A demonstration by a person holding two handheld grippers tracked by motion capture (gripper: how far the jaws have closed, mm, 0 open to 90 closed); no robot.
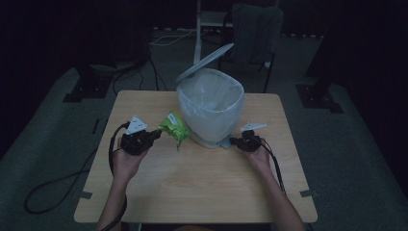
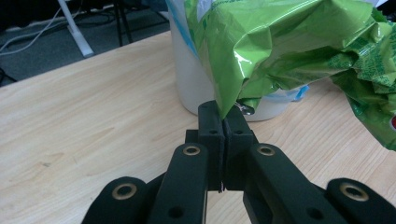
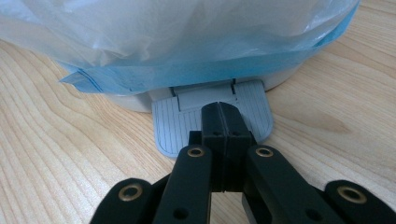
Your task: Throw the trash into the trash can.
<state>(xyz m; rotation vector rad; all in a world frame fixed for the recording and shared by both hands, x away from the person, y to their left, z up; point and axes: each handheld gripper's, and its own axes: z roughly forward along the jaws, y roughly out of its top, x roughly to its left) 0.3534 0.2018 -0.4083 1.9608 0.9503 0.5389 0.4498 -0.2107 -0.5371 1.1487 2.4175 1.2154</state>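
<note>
With the right tool point(image 3: 223, 112) pressed closed on the grey pedal point(image 3: 212, 116) so the lid point(image 1: 204, 62) stands open, the left tool point(image 2: 223, 122), closed on the green wrapper point(image 2: 280, 51) at 9 o'clock of the bin point(image 1: 211, 108) on the surface point(image 1: 192, 183), should lift it over the rim before letting go.

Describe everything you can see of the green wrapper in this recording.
The green wrapper is a crumpled, glossy foil-like packet with darker green print and a bit of red at one edge. The left tongs, shut, pinch its lower corner and hold it off the table, beside the lined bin, whose lid stands open.
</note>
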